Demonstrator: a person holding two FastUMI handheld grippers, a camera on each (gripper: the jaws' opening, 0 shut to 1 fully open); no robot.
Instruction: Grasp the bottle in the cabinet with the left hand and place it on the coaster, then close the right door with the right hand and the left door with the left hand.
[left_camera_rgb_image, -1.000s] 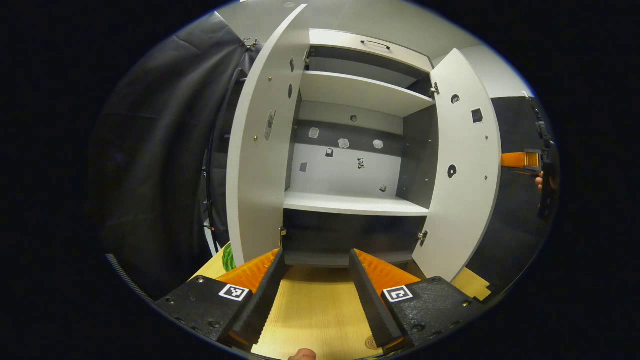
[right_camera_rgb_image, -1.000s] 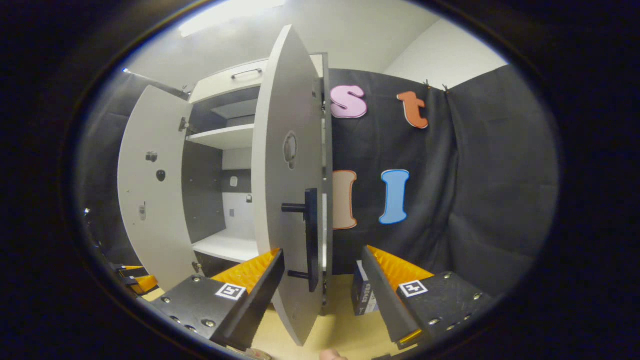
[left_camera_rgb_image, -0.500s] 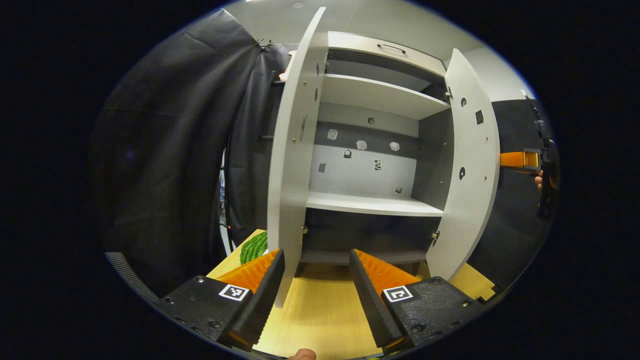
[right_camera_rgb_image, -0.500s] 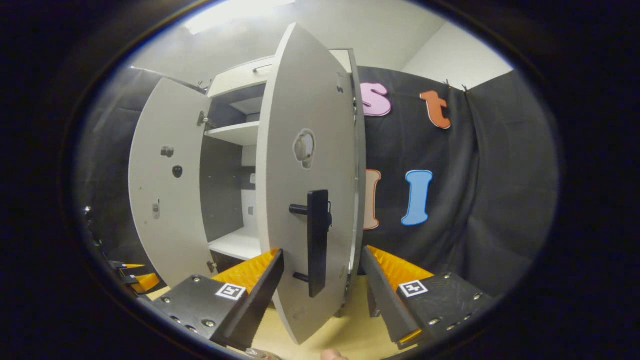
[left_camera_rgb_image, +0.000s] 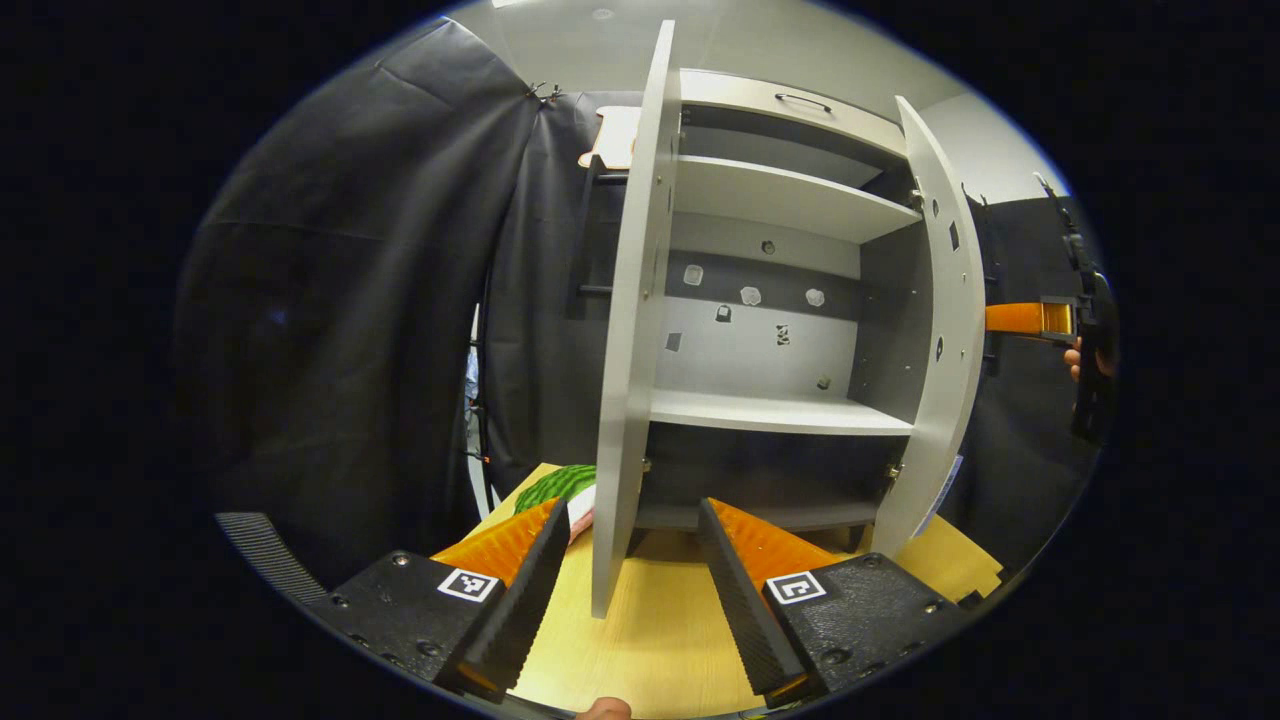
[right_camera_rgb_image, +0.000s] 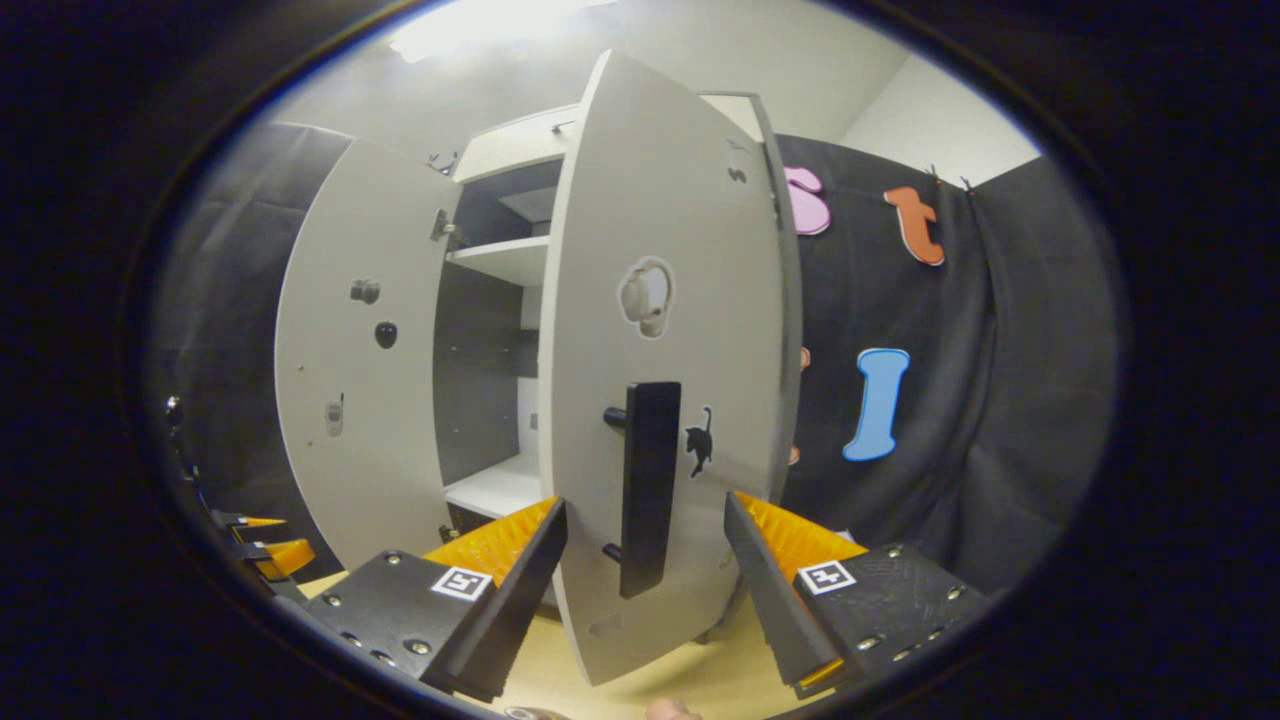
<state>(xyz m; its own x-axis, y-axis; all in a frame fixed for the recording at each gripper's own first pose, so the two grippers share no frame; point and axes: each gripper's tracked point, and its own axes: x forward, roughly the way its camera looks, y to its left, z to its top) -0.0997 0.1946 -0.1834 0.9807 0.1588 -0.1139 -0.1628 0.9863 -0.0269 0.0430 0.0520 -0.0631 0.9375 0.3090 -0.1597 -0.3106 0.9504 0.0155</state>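
Closing the pale grey right door: my right gripper, fingers spread, straddled its black bar handle. Left gripper also spread, by the grey left door. Bottle unseen; shelves bare. Next: push right door shut.

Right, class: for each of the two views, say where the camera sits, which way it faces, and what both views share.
Left gripper view: rides the left gripper, facing the open cabinet past the left door's edge; the right gripper and a hand show far right.
Right gripper view: rides the right gripper, facing the right door and its black handle.
Shared: cabinet, both doors.
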